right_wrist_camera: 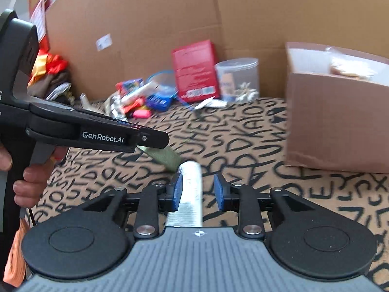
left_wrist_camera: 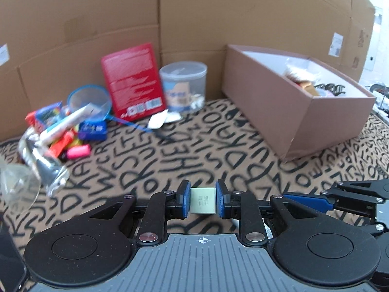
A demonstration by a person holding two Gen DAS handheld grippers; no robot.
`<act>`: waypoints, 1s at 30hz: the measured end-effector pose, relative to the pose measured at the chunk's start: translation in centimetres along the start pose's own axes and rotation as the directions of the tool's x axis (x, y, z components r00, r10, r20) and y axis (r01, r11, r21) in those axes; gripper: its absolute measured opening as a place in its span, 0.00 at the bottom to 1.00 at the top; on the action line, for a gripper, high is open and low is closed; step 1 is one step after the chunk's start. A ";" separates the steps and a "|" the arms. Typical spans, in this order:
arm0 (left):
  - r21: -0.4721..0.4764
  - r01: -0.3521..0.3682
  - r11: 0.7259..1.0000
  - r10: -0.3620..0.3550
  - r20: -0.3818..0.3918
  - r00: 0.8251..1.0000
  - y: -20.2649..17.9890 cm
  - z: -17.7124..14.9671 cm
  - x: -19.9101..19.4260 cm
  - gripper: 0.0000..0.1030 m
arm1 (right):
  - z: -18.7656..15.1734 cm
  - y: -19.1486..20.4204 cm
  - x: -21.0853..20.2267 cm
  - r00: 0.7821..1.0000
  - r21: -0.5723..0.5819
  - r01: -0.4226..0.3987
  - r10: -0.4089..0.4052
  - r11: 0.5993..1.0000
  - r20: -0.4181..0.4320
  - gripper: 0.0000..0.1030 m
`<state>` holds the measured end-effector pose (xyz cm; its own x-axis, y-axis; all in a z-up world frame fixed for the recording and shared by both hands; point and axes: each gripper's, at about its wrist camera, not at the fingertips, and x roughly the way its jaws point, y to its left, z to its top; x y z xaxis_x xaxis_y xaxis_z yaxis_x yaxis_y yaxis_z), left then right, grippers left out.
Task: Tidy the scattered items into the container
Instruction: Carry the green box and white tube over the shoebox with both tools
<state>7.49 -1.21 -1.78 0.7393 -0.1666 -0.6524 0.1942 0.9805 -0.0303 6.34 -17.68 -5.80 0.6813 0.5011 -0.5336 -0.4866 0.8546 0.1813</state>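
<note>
Pinching a green packet (left_wrist_camera: 202, 200), left gripper (left_wrist_camera: 202, 200); box (left_wrist_camera: 287, 112) seemingly part-filled.

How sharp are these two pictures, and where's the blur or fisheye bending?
Left wrist view: the left gripper and the small packet it clamps are crisp; the red box and jar are smeared, and the brown box bows toward the edge. Right wrist view: the right gripper is sharp, the white tube between its fingers soft, the far pile blurred.
</note>
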 end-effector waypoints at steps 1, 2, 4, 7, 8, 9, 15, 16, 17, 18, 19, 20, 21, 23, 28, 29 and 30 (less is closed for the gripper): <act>-0.005 0.001 1.000 -0.001 -0.001 1.000 0.3 -0.2 0.0 0.21 | -0.1 0.2 0.5 1.000 0.001 -0.001 0.001 1.000 -0.014 0.31; -0.011 0.001 1.000 -0.001 -0.003 1.000 0.6 -0.5 0.0 0.22 | -0.2 0.4 0.9 1.000 -0.003 0.004 -0.004 1.000 -0.026 0.31; -0.010 -0.013 1.000 0.012 -0.011 1.000 1.0 -0.9 0.2 0.29 | -0.3 0.9 1.5 0.999 -0.019 0.009 -0.010 1.000 -0.036 0.35; 0.006 -0.027 1.000 0.027 -0.039 0.999 1.1 -1.4 1.0 0.53 | -0.7 1.7 2.3 0.998 -0.061 0.031 -0.035 0.998 -0.058 0.36; 0.010 -0.024 1.000 0.025 -0.048 0.999 1.1 -1.5 1.4 0.53 | -0.9 1.9 2.3 0.998 -0.085 0.041 -0.046 0.996 -0.053 0.36; 0.015 -0.018 1.000 0.019 -0.057 0.998 1.1 -1.7 1.7 0.53 | -0.9 2.1 2.3 0.997 -0.104 0.049 -0.054 0.993 -0.050 0.37; 0.039 -0.006 0.999 0.009 -0.067 0.998 1.2 -2.2 3.5 0.50 | -0.9 2.4 2.9 0.997 -0.143 0.059 -0.064 0.988 -0.034 0.39; 0.039 -0.002 0.999 0.005 -0.066 0.998 1.2 -2.2 3.6 0.49 | -0.8 2.5 3.1 0.997 -0.150 0.061 -0.067 0.987 -0.034 0.38; 0.044 0.001 0.999 0.002 -0.065 0.998 1.2 -2.2 3.6 0.49 | -0.7 2.5 3.1 0.997 -0.155 0.063 -0.070 0.986 -0.035 0.37; 0.050 0.005 0.999 -0.002 -0.066 0.998 1.1 -2.3 3.6 0.42 | -0.6 2.6 3.2 0.997 -0.157 0.066 -0.072 0.985 -0.037 0.34; 0.054 0.014 0.998 -0.010 -0.068 0.998 0.9 -2.3 3.5 0.23 | -0.5 2.7 3.3 0.996 -0.158 0.069 -0.076 0.985 -0.038 0.34; 0.057 0.025 0.998 -0.021 -0.072 0.997 0.8 -2.3 3.4 0.20 | -0.5 2.8 3.3 0.996 -0.155 0.071 -0.078 0.985 -0.039 0.34; 0.058 0.028 0.998 -0.024 -0.073 0.997 0.7 -2.4 3.3 0.19 | -0.5 2.8 3.3 0.996 -0.150 0.072 -0.079 0.986 -0.039 0.34; 0.056 0.024 0.998 -0.020 -0.075 0.997 0.5 -2.4 3.0 0.18 | -0.5 2.7 3.1 0.997 -0.140 0.067 -0.073 0.988 -0.039 0.34; 0.006 0.066 0.998 -0.065 -0.070 0.995 0.6 -2.0 2.4 0.18 | -0.2 2.5 2.1 0.998 -0.121 0.056 -0.059 0.991 -0.017 0.34; 0.008 0.069 0.998 -0.068 -0.062 0.996 0.5 -1.8 2.2 0.18 | 0.0 2.4 1.8 0.998 -0.121 0.059 -0.061 0.991 -0.009 0.34; 0.013 0.071 0.997 -0.070 -0.053 0.996 0.2 -1.6 2.0 0.18 | 0.1 2.4 1.6 0.998 -0.119 0.062 -0.063 0.991 -0.001 0.34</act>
<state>7.96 -1.16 -4.26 0.6888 -0.2295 -0.6877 0.2545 0.9647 -0.0670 6.33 -14.80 -6.11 0.7099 0.4464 -0.5447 -0.5051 0.8617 0.0478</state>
